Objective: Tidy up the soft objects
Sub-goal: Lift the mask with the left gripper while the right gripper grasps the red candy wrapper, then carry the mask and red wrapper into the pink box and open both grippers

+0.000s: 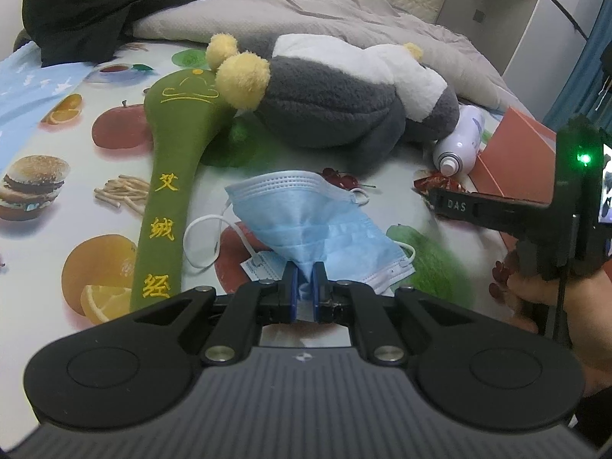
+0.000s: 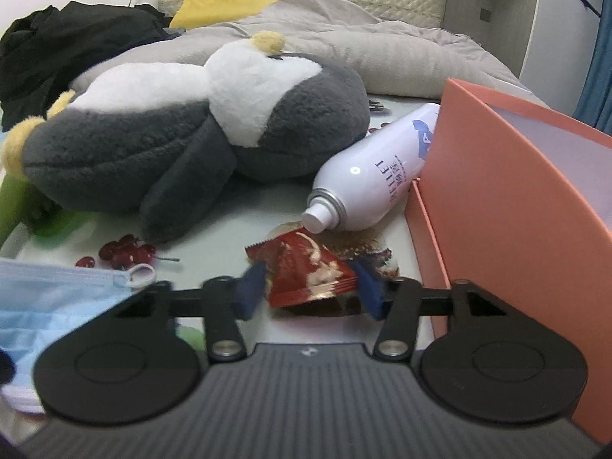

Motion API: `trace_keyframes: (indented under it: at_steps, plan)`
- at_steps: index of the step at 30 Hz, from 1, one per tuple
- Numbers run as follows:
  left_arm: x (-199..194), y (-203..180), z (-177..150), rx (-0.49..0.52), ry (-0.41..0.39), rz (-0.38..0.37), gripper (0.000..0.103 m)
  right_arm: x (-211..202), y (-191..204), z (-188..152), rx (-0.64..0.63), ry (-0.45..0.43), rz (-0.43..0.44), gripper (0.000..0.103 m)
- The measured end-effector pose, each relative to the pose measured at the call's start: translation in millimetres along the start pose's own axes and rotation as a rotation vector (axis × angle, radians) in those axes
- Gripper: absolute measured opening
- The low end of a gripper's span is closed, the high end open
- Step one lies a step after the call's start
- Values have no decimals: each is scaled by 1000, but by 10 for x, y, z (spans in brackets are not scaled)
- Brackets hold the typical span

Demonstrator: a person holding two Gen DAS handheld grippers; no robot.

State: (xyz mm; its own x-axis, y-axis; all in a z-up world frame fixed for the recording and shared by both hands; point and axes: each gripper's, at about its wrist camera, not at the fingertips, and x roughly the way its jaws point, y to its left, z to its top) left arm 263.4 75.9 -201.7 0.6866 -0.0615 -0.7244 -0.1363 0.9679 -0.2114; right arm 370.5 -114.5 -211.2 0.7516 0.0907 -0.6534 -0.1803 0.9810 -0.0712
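Here, the left gripper [image 1: 305, 281] pinches a blue face mask [image 1: 313, 225] on a fruit-printed bedsheet [image 1: 57, 145], its jaws nearly shut on the mask's near edge.

The right gripper [image 2: 310, 287] stands half open around a red snack packet [image 2: 306, 271], blue pads [image 2: 250, 287] on either side; whether they press on it cannot be told. The packet lies at the nozzle of a white spray can [image 2: 367, 183] that rests on its side against an orange box [image 2: 516, 191] near the bed's right edge. A grey-and-white plush penguin [image 2: 183, 134] lies mid-bed beyond both grippers, its yellow feet touching a green padded mallet [image 1: 168, 176] with yellow embroidered characters, which lies just left of the mask. Toward the head of the bed sit a grey quilt [image 1: 325, 4] and dark clothing [image 1: 95, 4]. A person's hand [image 1: 543, 290] carries the right gripper.
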Motion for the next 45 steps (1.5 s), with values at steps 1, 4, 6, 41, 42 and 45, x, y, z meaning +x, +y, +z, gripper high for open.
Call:
trace_keyframes:
  at_steps: [1, 4, 6, 41, 42, 45]
  plan:
    - [-11, -3, 2, -1, -1, -1, 9, -25, -6, -6, 3, -2, 3, 51]
    - [-73, -19, 5, -1, -11, -5, 9, -142, -3, -31, -3, -12, 6, 51]
    - [-146, -41, 3, 2, -17, -2, 9, -231, -8, -52, 1, -11, 15, 49]
    - [-1203, -490, -337, 41, -31, -33, 9, -1932, -196, -574, 38, -11, 140, 41]
    - [-1237, -524, -304, 42, -37, -34, 9, -1982, -212, -543, 38, -18, 145, 41]
    - [-1358, -606, -175, 22, -43, -58, 9, -2134, -288, -434, 52, -38, 156, 41]
